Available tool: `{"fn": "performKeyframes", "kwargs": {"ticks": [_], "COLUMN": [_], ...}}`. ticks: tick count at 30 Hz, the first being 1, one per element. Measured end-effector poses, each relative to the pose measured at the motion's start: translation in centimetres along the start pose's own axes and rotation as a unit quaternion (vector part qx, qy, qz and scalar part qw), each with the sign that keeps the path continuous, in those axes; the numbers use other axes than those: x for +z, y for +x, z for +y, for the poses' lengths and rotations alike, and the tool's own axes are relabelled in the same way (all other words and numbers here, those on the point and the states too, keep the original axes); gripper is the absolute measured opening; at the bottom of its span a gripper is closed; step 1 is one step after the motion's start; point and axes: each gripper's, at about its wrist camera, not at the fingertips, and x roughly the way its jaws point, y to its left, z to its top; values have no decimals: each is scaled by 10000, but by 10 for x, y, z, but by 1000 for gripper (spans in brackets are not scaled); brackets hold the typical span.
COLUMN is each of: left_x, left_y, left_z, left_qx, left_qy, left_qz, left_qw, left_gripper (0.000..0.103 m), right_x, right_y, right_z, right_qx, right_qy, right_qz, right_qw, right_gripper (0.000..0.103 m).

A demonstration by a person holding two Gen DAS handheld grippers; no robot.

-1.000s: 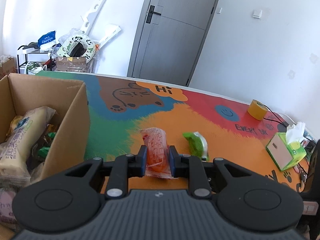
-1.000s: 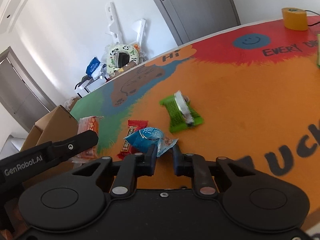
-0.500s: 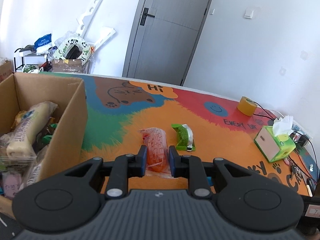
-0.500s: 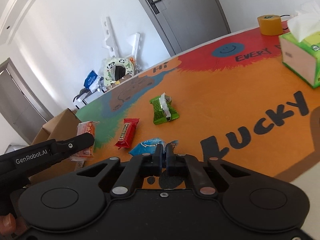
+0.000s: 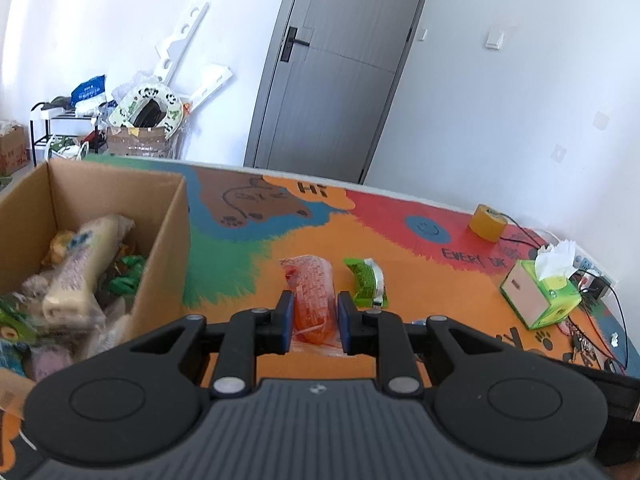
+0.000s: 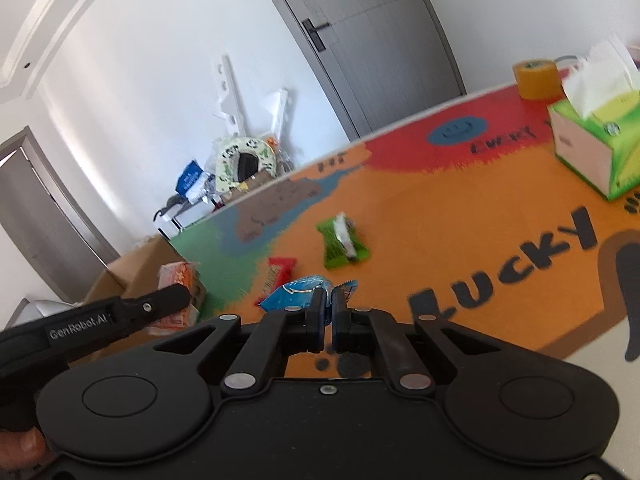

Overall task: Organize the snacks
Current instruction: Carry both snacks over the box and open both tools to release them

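left gripper (image 5: 313,314) clamps orange snack packet (image 5: 311,292) beside cardboard box (image 5: 160,248) | right gripper (image 6: 328,316) pinches blue snack packet (image 6: 298,294) | green packet (image 6: 340,242) on table

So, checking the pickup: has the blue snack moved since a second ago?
Yes. The blue snack, pinched in the right gripper, has lifted off the table.

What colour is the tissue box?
Green and pale pink tissue box, clearest in the right wrist view.

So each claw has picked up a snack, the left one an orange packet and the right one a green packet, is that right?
Nearly. The right gripper is shut on the blue packet, as the right wrist view shows; the green packet lies loose on the table. The left gripper does hold the orange packet.
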Motion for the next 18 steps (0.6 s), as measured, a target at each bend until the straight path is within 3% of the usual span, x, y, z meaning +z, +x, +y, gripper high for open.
{"fn": "performKeyframes", "kwargs": {"ticks": [18], "left_x": [39], "left_y": [-44], "left_z": [56], "left_qx": [424], "left_qy": [-143], "left_qz": [-562], "left_qw": [9974], "left_gripper": [21], "right_x": [26], "right_y": [14], "right_z": [85], "right_qx": [699], "right_qy": [-493], "right_qz": [-258], "right_qw": [9960], "right_gripper": [4]}}
